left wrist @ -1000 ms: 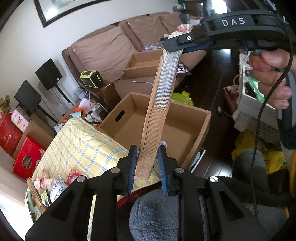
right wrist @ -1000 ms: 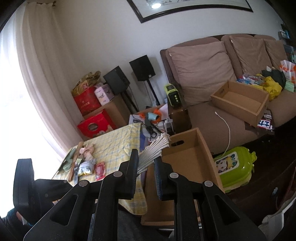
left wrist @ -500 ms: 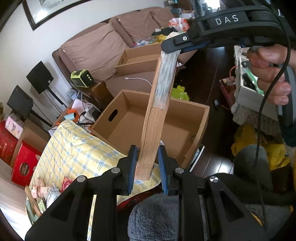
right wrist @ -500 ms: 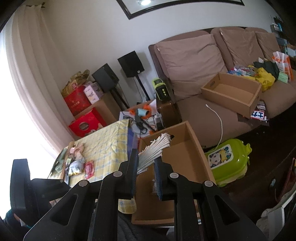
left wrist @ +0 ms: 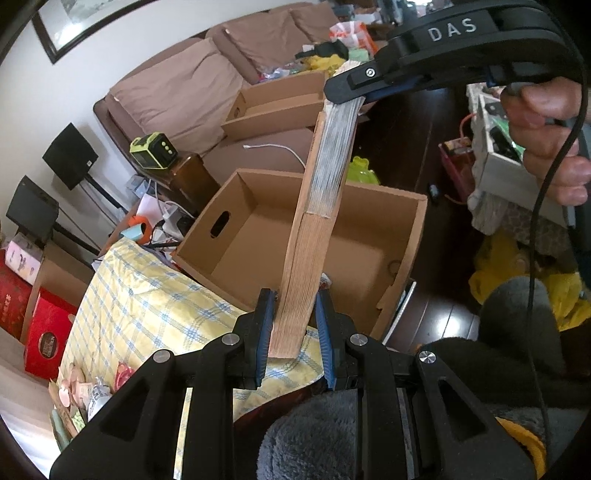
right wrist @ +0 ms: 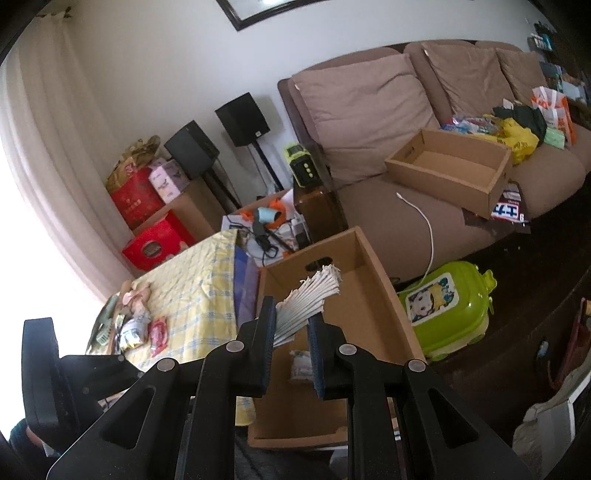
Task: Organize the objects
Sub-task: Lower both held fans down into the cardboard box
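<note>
Lowered since a second ago toward the open cardboard box [left wrist: 369,254], folded fan [left wrist: 314,229] clenched at both ends by left gripper [left wrist: 292,328] and right gripper [right wrist: 291,334], likely about to be dropped in.

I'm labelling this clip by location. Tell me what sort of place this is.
A lived-in home living room, most likely. A brown sofa with big back cushions stands against the wall under a framed picture, and two black speakers on stands sit beside it.
</note>
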### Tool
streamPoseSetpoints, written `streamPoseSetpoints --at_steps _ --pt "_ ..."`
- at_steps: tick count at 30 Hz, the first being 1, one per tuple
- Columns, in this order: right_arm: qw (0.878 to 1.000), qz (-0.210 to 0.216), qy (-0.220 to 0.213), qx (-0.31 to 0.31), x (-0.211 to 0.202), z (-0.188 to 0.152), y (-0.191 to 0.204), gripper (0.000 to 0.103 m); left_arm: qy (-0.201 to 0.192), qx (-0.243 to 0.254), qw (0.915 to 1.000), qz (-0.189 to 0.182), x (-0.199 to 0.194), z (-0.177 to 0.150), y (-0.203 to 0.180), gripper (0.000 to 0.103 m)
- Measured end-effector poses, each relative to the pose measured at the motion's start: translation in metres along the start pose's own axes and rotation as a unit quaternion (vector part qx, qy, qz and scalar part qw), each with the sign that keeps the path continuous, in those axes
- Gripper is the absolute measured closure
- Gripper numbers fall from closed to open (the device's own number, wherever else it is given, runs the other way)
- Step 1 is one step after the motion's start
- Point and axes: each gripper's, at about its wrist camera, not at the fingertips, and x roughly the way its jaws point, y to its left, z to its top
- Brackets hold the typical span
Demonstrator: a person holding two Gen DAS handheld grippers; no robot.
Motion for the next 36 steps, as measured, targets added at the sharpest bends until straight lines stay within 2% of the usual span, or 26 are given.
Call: streamPoseSetpoints --at_steps 7,11,20,23,29,36 --pt "0.999 -0.010 0.023 0.026 0.023 -0.013 -0.021 0.087 0.020 0.014 0.9996 -0.014 0.016 -0.004 -0.012 0.082" --pt "0.999 -0.017 0.032 0.032 0.030 -0.017 -0.027 0.087 0.025 0.034 0.9990 -0.010 0.021 -0.002 -0.023 0.083" --pt "0.998 -0.039 0.028 0.049 0.028 -0.018 -0.049 0.087 0.029 0.037 0.9988 -0.016 0.045 0.016 -0.034 0.083" --pt "0.997 -0.045 0.035 0.059 0.029 -0.021 -0.060 0.087 0.045 0.040 0.9982 -0.008 0.058 0.020 -0.040 0.083" --pt "0.995 -0.068 0.049 0.063 0.038 -0.029 -0.073 0.087 0.070 0.047 0.9961 -0.027 0.081 0.018 -0.054 0.083" --pt "0.993 -0.067 0.073 0.066 0.056 -0.041 -0.076 0.087 0.111 0.025 0.9929 -0.034 0.099 0.010 -0.045 0.082"
